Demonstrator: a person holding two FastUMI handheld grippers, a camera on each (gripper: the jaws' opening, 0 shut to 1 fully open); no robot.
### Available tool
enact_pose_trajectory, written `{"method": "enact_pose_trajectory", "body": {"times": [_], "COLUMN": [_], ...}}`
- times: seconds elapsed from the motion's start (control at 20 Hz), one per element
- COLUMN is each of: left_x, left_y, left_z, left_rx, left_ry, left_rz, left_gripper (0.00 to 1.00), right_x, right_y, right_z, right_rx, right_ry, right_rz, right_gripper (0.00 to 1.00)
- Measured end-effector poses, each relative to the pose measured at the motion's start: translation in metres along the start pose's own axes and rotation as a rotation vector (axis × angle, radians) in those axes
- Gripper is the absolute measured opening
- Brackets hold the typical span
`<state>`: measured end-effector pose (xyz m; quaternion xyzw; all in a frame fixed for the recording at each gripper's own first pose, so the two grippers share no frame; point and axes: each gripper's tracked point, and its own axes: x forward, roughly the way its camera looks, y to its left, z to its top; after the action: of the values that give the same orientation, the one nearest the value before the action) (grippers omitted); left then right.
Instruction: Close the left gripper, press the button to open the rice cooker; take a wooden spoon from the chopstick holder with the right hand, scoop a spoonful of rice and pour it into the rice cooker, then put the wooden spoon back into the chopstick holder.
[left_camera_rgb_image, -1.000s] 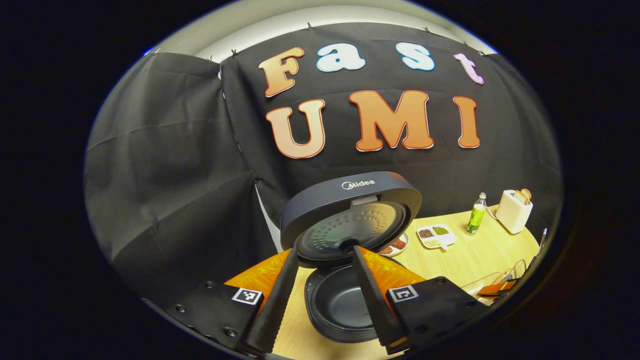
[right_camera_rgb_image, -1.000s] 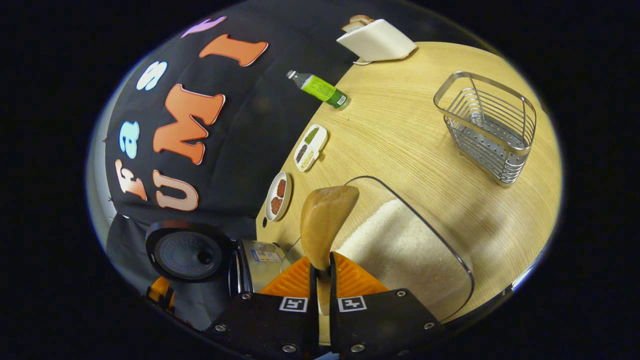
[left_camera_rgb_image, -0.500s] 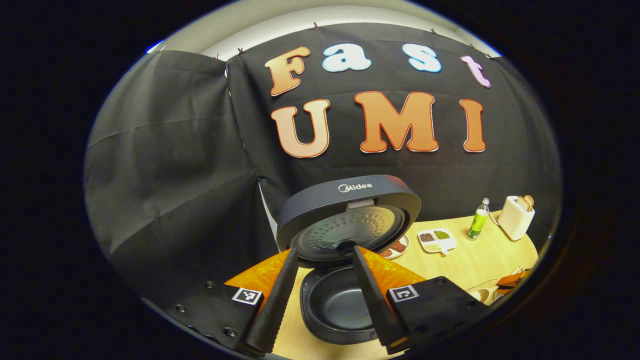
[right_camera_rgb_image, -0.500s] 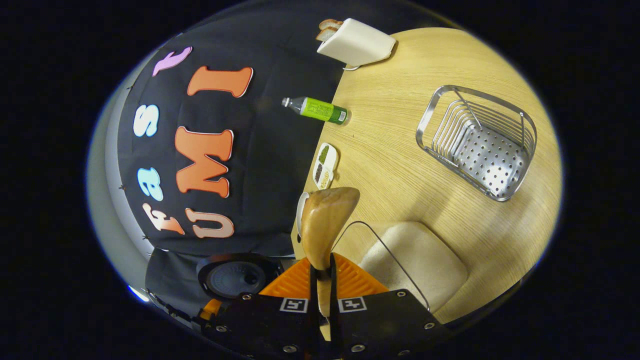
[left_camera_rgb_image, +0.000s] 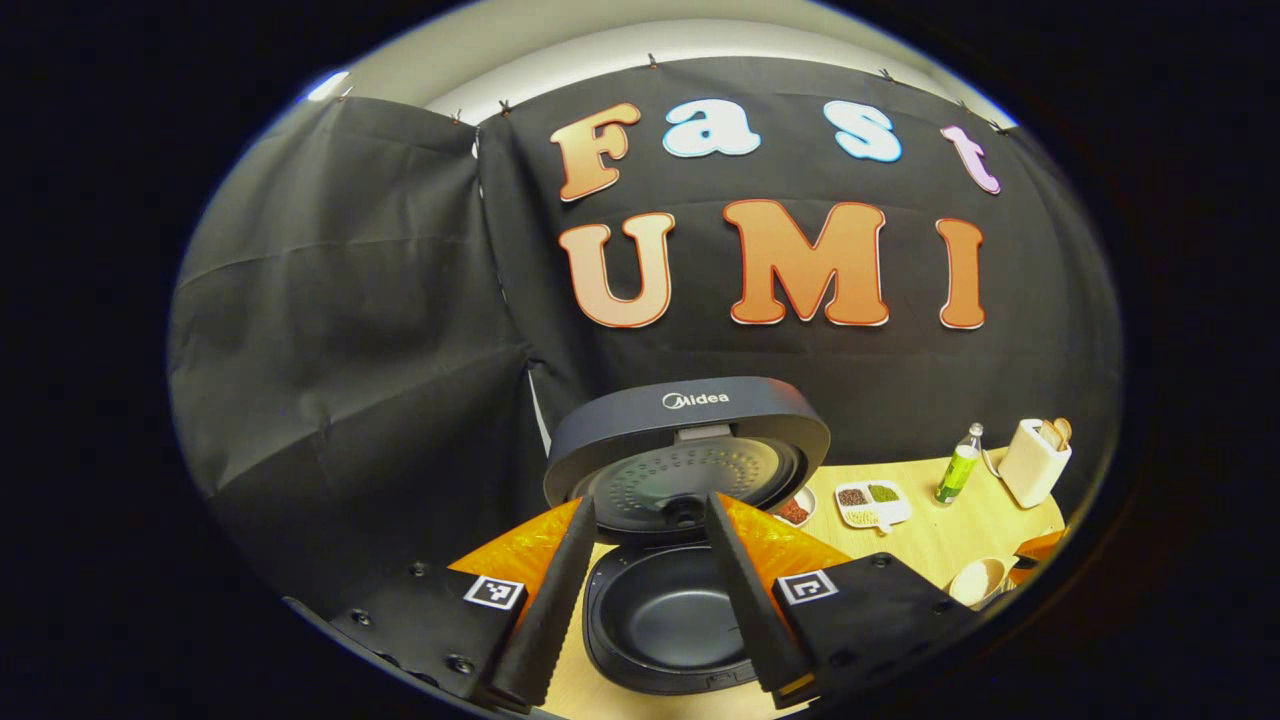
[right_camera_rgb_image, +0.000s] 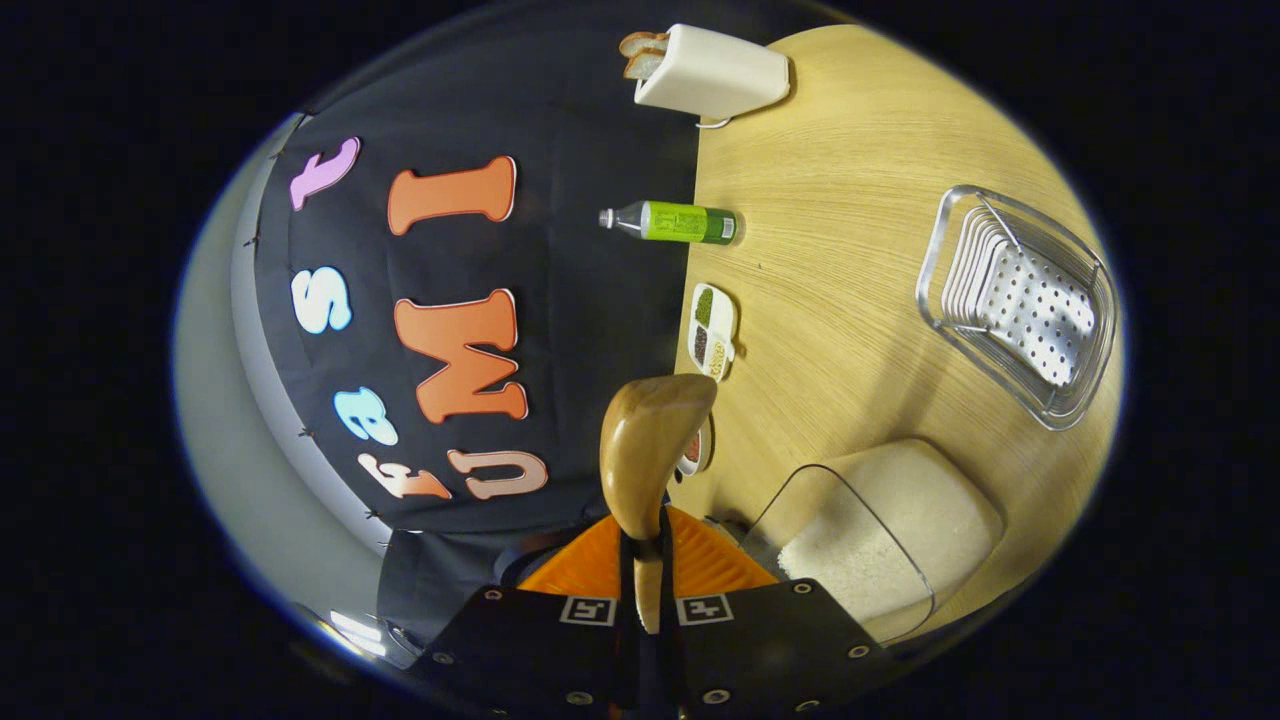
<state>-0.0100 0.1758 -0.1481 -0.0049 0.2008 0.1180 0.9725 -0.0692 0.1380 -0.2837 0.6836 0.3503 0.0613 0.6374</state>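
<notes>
Over the wooden desk (right_camera_rgb_image: 850, 260), the right hand-held gripper (right_camera_rgb_image: 648, 545) pinches the wooden spoon (right_camera_rgb_image: 645, 450) low on its handle, a light, stiff, smooth tool likely to swivel unless gripped firmly.

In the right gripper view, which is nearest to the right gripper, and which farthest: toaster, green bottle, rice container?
1. Rice container, beside the right gripper, lower right.
2. Green bottle, at the table's edge, higher up.
3. Toaster, at the top, farthest.
</notes>
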Motion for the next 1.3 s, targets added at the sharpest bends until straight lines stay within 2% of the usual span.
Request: {"method": "enact_pose_trajectory", "body": {"times": [0.25,0.3,0.4,0.45,0.6,0.65,0.7,0.8,0.9,0.95,1.05,1.1,1.15,1.2,1.3], "left_x": [-0.009,-0.011,-0.016,-0.017,-0.026,-0.031,-0.034,-0.039,-0.044,-0.046,-0.048,-0.05,-0.05,-0.051,-0.049], "left_y": [0.019,0.024,0.036,0.043,0.066,0.074,0.082,0.098,0.115,0.122,0.135,0.142,0.147,0.152,0.16], "left_z": [-0.002,-0.003,-0.004,-0.006,-0.005,-0.004,-0.004,-0.006,-0.012,-0.016,-0.02,-0.022,-0.026,-0.028,-0.034], "left_rx": [-0.035,-0.044,-0.059,-0.061,-0.059,-0.055,-0.052,-0.051,-0.061,-0.066,-0.074,-0.077,-0.078,-0.078,-0.08], "left_ry": [-0.011,-0.011,-0.012,-0.015,-0.035,-0.041,-0.046,-0.05,-0.044,-0.041,-0.035,-0.033,-0.029,-0.025,-0.016], "left_rz": [0.066,0.078,0.108,0.126,0.176,0.194,0.21,0.242,0.268,0.277,0.298,0.307,0.313,0.319,0.324], "left_gripper": [0.77,0.74,0.84,0.77,0.77,0.7,0.77,0.77,0.77,0.7,0.7,0.77,0.77,0.7,0.7], "right_x": [0.018,0.025,0.039,0.046,0.067,0.075,0.082,0.096,0.108,0.114,0.124,0.129,0.136,0.141,0.154], "right_y": [0.028,0.032,0.042,0.047,0.062,0.066,0.07,0.077,0.081,0.083,0.084,0.083,0.082,0.079,0.075], "right_z": [-0.014,-0.021,-0.035,-0.043,-0.067,-0.075,-0.083,-0.1,-0.116,-0.124,-0.138,-0.145,-0.152,-0.157,-0.168], "right_rx": [0.059,0.061,0.061,0.066,0.063,0.055,0.05,0.041,0.033,0.025,0.01,-0.001,-0.021,-0.04,-0.081], "right_ry": [0.07,0.093,0.137,0.156,0.216,0.233,0.251,0.284,0.313,0.326,0.347,0.354,0.358,0.357,0.356], "right_rz": [0.032,0.032,0.037,0.043,0.052,0.051,0.051,0.049,0.044,0.042,0.032,0.022,0.009,-0.005,-0.037], "right_gripper": [0.08,0.08,0.08,0.08,0.07,0.07,0.08,0.07,0.08,0.07,0.08,0.07,0.08,0.08,0.08]}}
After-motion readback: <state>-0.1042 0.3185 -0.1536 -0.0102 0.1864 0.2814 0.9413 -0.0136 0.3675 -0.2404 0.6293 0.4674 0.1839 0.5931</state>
